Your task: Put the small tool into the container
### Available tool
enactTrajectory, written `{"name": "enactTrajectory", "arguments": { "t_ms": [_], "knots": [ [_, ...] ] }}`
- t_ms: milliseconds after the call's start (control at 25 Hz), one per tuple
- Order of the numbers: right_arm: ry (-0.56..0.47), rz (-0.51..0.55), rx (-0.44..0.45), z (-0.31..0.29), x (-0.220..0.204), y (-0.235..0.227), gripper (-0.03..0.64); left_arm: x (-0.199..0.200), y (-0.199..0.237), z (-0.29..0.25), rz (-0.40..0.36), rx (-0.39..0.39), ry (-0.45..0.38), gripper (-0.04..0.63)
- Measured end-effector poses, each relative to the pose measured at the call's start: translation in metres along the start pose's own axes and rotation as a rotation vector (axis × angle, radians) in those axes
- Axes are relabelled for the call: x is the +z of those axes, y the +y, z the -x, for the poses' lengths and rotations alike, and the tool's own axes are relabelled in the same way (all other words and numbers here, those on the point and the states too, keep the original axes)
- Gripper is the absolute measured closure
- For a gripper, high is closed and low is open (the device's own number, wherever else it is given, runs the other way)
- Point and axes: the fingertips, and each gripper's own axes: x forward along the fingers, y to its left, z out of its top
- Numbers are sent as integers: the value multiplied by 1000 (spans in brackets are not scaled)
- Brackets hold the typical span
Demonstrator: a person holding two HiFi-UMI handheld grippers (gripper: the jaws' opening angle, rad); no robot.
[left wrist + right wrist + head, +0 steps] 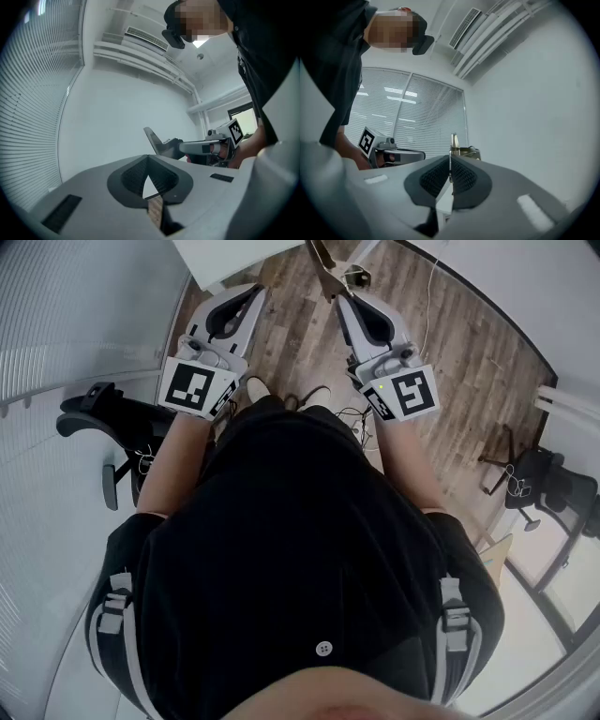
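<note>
Both grippers are held out over a wooden floor (pixel 469 362) in front of the person's black shirt. My right gripper (pixel 343 298) is shut on a small brass-coloured metal tool (pixel 325 271), which sticks out past its tips. In the right gripper view the tool (pixel 457 149) stands upright between the closed pads (pixel 461 176). My left gripper (pixel 255 292) is shut with nothing in it, its pads (pixel 133 176) meeting at the tips. The left gripper view shows the right gripper (pixel 187 149) from the side. No container is in view.
A white tabletop edge (pixel 234 257) lies just beyond the grippers. A black office chair (pixel 103 418) stands at the left and another chair (pixel 553 488) at the right. Cables (pixel 349 413) and the person's shoes (pixel 258 385) are on the floor. Blinds (pixel 417 112) cover one wall.
</note>
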Motion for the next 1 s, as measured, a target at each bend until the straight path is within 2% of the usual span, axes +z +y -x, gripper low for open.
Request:
{"name": "enactTrajectory", "arguments": {
  "t_ms": [160,440,1000],
  "knots": [
    [2,-4,12,16,1,-4,600,1,-12,-4,6,25,4,588],
    [27,-51,13,25,-7,-8,600,-6,-28,-8,12,21,15,588],
    [54,-24,0,21,-9,-16,598,-3,-31,-13,-38,27,7,588]
  ]
}}
